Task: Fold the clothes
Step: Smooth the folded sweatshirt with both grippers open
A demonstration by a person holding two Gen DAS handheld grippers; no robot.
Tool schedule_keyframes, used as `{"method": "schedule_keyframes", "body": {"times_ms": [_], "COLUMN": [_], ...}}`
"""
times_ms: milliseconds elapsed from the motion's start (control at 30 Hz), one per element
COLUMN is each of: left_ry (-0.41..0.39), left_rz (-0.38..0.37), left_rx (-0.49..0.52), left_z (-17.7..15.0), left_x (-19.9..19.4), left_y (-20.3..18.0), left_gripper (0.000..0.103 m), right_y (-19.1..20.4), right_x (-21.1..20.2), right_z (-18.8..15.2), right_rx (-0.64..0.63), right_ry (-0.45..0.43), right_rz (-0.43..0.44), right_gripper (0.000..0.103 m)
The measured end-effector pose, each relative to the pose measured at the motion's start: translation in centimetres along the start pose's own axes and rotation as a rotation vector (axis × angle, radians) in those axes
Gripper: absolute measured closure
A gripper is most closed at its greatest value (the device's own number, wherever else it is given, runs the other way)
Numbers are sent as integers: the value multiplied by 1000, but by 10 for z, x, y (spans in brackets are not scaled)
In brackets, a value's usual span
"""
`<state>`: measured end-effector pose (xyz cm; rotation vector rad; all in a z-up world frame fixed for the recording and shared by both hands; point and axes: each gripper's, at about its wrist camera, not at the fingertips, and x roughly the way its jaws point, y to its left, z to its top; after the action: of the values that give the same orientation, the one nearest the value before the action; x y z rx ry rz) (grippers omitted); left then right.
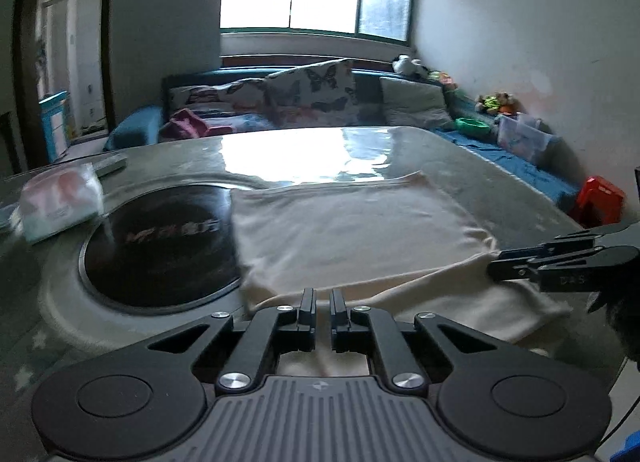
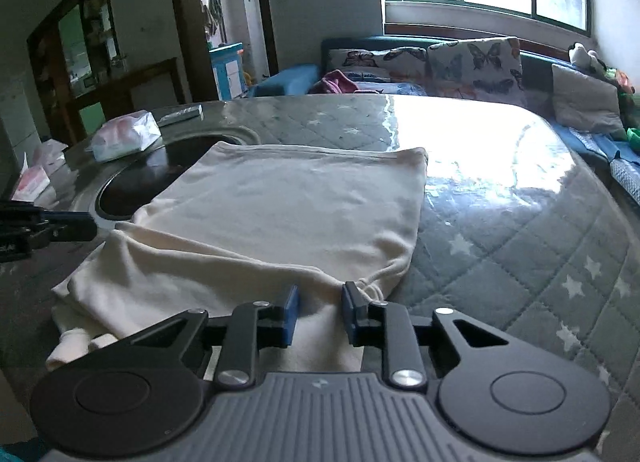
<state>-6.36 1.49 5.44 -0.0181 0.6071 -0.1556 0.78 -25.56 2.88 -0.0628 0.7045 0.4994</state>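
Note:
A cream garment [image 1: 352, 230] [image 2: 288, 214] lies partly folded on the table, with its near edge bunched toward me. At the bottom of the left wrist view, my left gripper [image 1: 323, 302] is shut on that near edge, with cloth in the narrow gap between its fingers. My right gripper [image 2: 320, 302] holds the garment's near right corner. Cloth fills the space between its blue pads [image 2: 290, 310], and creases gather there. The right gripper [image 1: 494, 268] also shows side-on at the right edge of the left wrist view. The left gripper [image 2: 90, 227] shows at the left edge of the right wrist view.
The table [image 2: 500, 242] has a quilted star cover under a glossy clear sheet and a dark round inset [image 1: 160, 246] left of the garment. A tissue pack [image 1: 60, 202] lies at the far left. Behind stand a sofa with butterfly cushions [image 1: 304, 94] and a red box [image 1: 600, 198].

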Motion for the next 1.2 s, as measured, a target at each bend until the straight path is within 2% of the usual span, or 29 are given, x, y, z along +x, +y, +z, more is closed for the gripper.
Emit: {"method": "schedule_keyframes", "body": {"times_ms": [200, 367, 600, 733, 833, 1067, 1200], "left_ry": [39, 77, 56, 50, 64, 59, 63], "left_rz": [-70, -60, -64, -87, -85, -78, -71], "left_rx": [55, 81, 93, 111, 122, 131, 140], "left_z": [2, -5, -6, -9, -12, -16, -24], "left_x": [26, 46, 40, 35, 36, 28, 27], "left_y": [-16, -17, -18, -23, -23, -22, -21], "left_gripper": [95, 94, 91, 91, 91, 88, 87], "right_y": [5, 5, 9, 16, 18, 21, 22], "right_x": [-6, 14, -3, -16, -17, -38, -32], "right_z": [10, 6, 8, -3, -14, -21, -30], "right_rx": [-11, -17, -66, -113, -145, -147, -148], "right_ry": [-36, 2, -23, -11, 9, -23, 0], "right_rz": [10, 11, 15, 33, 8, 2, -1], "right_gripper": [82, 82, 82, 82, 81, 80, 80]}}
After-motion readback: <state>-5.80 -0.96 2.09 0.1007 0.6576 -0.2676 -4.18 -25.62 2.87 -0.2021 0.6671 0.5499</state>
